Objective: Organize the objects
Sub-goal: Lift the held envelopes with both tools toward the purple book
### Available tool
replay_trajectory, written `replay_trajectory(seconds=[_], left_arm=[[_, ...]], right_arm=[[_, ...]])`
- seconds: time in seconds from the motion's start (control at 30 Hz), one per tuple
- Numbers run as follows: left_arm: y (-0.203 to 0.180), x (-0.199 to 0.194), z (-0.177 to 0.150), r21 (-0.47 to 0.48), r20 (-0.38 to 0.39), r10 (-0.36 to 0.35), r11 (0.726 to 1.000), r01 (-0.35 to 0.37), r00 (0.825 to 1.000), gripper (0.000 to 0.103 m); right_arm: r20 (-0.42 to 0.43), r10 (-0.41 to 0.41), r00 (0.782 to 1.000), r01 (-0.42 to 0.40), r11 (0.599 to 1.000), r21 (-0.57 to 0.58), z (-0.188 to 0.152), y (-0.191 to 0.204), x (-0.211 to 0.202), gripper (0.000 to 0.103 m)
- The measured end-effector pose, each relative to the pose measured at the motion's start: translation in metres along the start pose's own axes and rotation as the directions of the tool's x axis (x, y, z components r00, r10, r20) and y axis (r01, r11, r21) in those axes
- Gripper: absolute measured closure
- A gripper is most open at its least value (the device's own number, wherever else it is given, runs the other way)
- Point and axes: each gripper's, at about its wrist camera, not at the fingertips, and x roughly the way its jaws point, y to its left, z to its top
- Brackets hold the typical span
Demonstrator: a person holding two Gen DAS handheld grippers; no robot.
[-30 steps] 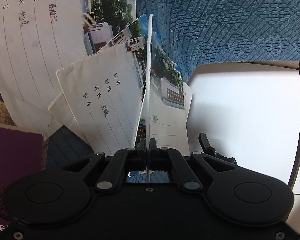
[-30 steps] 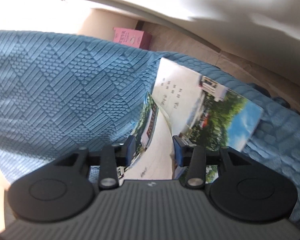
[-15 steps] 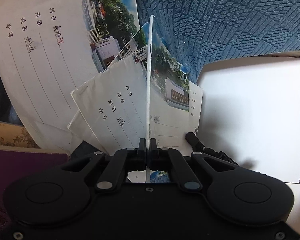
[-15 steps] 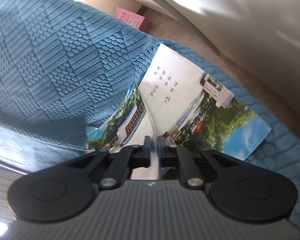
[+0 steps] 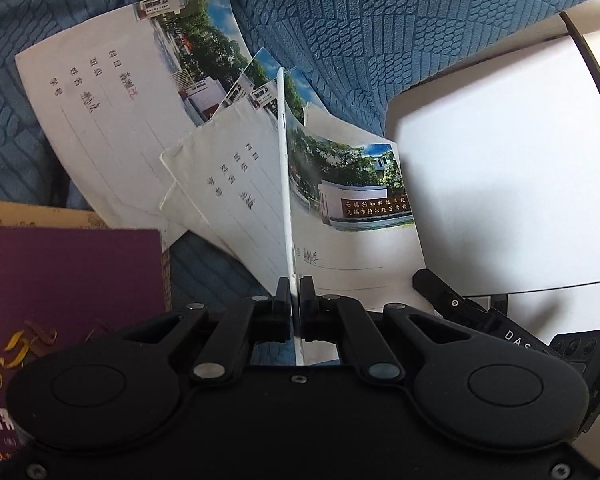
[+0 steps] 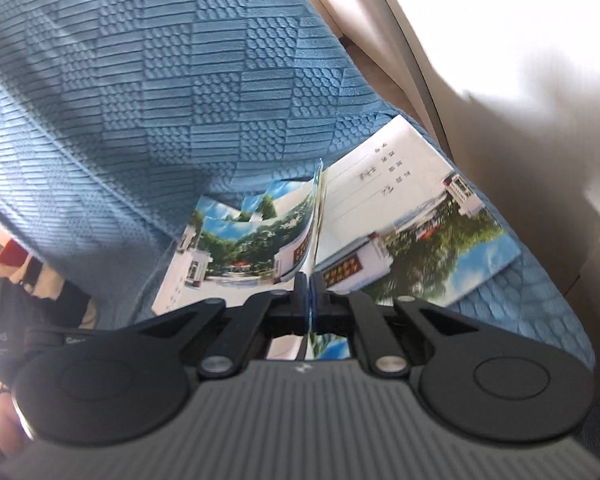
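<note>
Several thin school notebooks with white covers and photo strips lie on a blue textured blanket. My left gripper is shut on one notebook, held edge-on and upright. Two more notebooks lie under it, one to the left and one to the right; a larger one lies further left. My right gripper is shut on the edge of a notebook, lifting it off the blanket. Another notebook lies flat to its right.
A purple book with gold lettering lies on a tan book at the left. A white surface lies to the right, with the other gripper's black body in front of it. Beige furniture borders the blanket.
My right gripper closed from open onto a notebook's edge and lifted it. The left view drew back from the pile, still holding its notebook.
</note>
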Motion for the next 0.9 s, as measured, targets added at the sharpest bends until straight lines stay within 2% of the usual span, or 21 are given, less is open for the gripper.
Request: replay_trajectory(seconds=[0.33,0.63,0.9], left_arm=[[0.001,-0.049,-0.037,0.017,0.067,-0.004,1.000,0.003,0.998,0.100],[-0.015,-0.116,-0.055,0.055,0.156,-0.017,0.998,0.008,0.988,0.100],[-0.012,-0.179,-0.073,0.040,0.217,-0.013,0.999,0.005,0.976,0.100]], right_arm=[[-0.001,0.011,1.000,-0.011,0.999,-0.034,-0.027,0.022,-0.039,0.099],[0.032,0.060,0.998,-0.057,0.995,-0.084,-0.035,0.063,-0.083,0.099],[0.037,0.117,0.992,-0.112,0.987,-0.117,-0.047,0.102,-0.105,0.099]])
